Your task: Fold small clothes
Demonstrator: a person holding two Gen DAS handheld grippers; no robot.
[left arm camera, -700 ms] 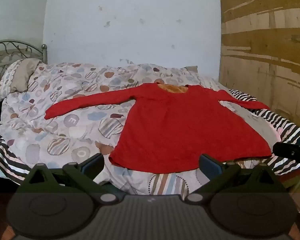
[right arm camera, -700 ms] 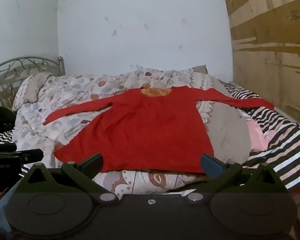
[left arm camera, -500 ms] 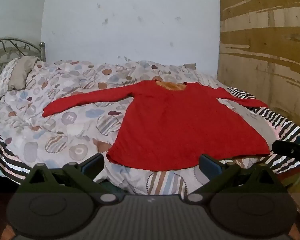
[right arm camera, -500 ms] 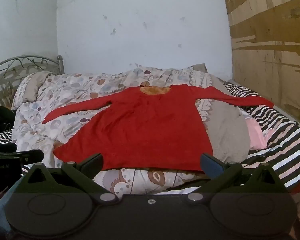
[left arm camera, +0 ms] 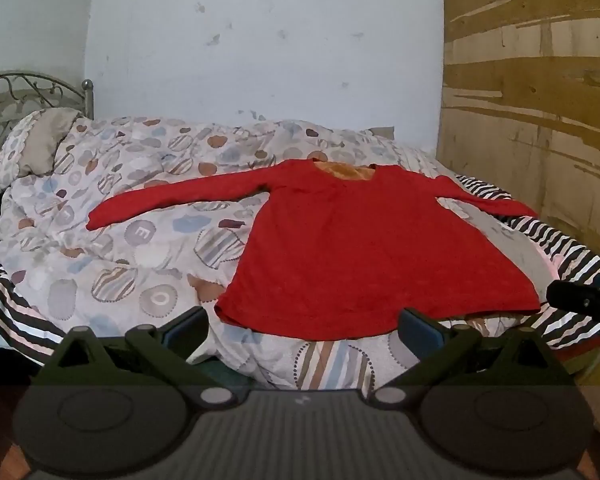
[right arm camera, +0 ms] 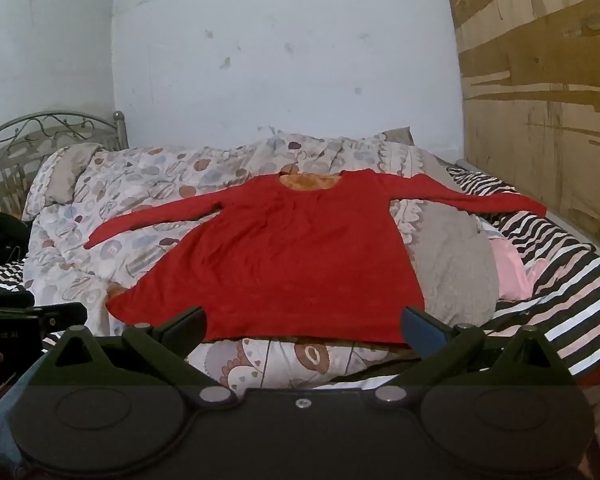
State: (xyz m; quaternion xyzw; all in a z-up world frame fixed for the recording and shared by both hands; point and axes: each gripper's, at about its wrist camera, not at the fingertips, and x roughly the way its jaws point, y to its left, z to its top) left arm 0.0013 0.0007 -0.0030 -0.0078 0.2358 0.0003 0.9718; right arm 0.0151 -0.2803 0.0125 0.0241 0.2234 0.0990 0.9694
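Observation:
A red long-sleeved top (left arm camera: 364, 248) lies spread flat on the bed, neckline far, hem near, both sleeves stretched out sideways. It also shows in the right wrist view (right arm camera: 284, 256). My left gripper (left arm camera: 302, 330) is open and empty, held just short of the hem near its left corner. My right gripper (right arm camera: 304, 330) is open and empty, held just short of the hem toward its right corner. The right gripper's tip shows at the right edge of the left wrist view (left arm camera: 580, 300); the left gripper's body shows at the left of the right wrist view (right arm camera: 28, 316).
The bed carries a patterned quilt (left arm camera: 132, 224) and a black-and-white striped sheet (right arm camera: 572, 300). A grey cushion (right arm camera: 456, 268) and pink cloth (right arm camera: 508, 272) lie right of the top. A metal headboard (right arm camera: 40, 132) stands left, a wooden wall (right arm camera: 540, 120) right.
Both grippers have shifted slightly, so the views moved a little; the top lies as before and both grippers stay open.

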